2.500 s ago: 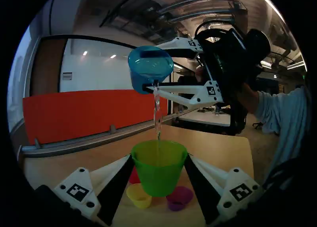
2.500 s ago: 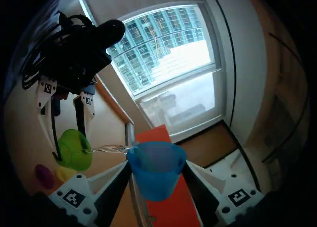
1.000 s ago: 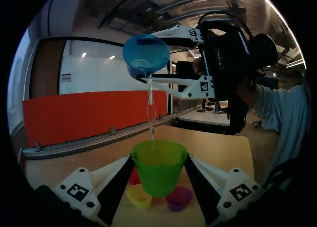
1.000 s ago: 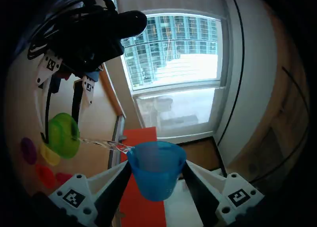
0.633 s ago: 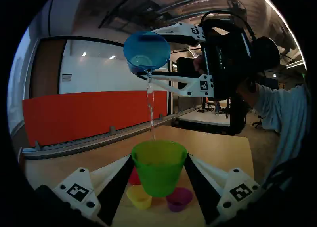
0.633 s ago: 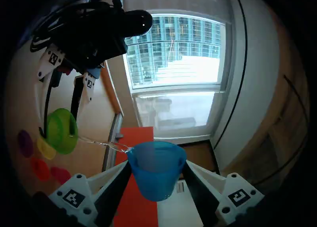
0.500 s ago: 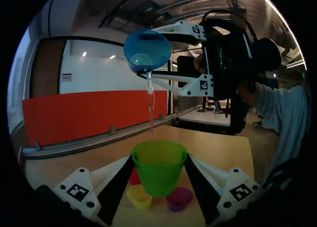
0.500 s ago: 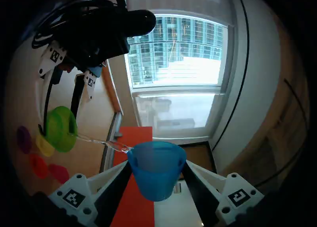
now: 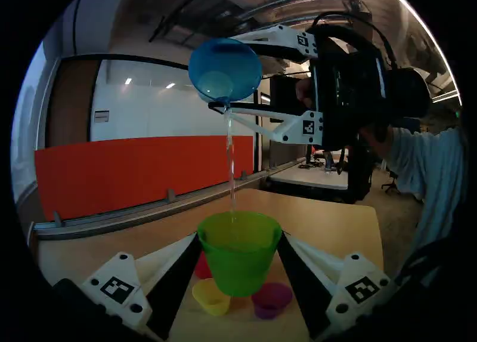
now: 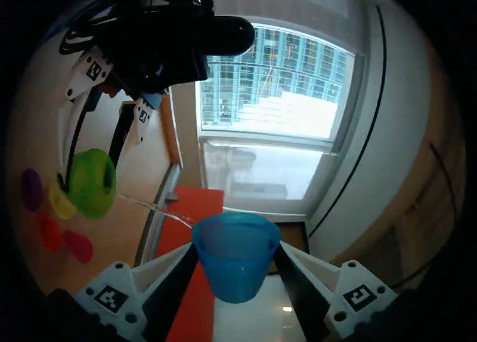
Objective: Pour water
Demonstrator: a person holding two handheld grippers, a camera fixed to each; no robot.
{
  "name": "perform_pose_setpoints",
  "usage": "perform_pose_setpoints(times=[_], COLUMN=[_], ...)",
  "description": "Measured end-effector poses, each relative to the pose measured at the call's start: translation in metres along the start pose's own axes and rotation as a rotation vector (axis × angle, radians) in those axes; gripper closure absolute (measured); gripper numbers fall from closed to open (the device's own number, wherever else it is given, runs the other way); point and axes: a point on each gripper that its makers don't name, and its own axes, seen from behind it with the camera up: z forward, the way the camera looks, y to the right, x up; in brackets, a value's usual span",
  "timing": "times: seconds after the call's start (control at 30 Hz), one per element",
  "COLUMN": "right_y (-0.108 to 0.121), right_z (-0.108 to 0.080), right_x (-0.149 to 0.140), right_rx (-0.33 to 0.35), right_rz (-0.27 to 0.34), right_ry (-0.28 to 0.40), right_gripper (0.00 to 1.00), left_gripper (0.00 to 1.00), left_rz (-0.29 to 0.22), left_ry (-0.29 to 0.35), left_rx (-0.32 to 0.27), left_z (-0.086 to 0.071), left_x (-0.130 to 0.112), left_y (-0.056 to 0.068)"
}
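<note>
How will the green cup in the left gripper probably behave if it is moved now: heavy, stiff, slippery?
The green cup is probably getting heavier, since a thin stream of water falls into it from the blue cup. It looks like thin smooth plastic, so a hard squeeze may flex it. Open-topped, it would likely spill if tilted.

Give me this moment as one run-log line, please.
phase: pouring | right gripper: shut on blue cup, tipped | left gripper: shut on green cup | water stream: into green cup
</note>
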Motion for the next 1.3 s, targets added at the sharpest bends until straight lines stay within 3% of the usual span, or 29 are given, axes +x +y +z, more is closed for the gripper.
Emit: perform_pose_setpoints(times=[0.47, 0.6, 0.7, 0.9, 1.3], right_y=[0.006, 0.006, 0.006, 0.008, -0.006], right_z=[-0.003, -0.005, -0.006, -0.013, -0.033], right_x=[0.011, 0.016, 0.018, 0.014, -0.003], right_rx=[-0.019, -0.019, -0.022, -0.03, -0.022], right_rz=[-0.112, -0.115, -0.085, 0.083, 0.567], right_ry=[0.012, 0.019, 0.024, 0.019, -0.01], right_gripper=[0.11, 0.11, 0.11, 0.11, 0.11], left_gripper=[0.13, 0.13, 0.13, 0.13, 0.13], left_rz=[-0.002, -0.002, -0.003, 0.0, 0.012], left_ry=[0.005, 0.008, 0.01, 0.013, 0.02], left_rx=[0.003, 0.005, 0.008, 0.012, 0.04], left_z=[0.0, 0.001, 0.0, -0.003, -0.008], left_x=[0.004, 0.006, 0.007, 0.009, 0.014], left_y=[0.0, 0.0, 0.0, -0.001, -0.009])
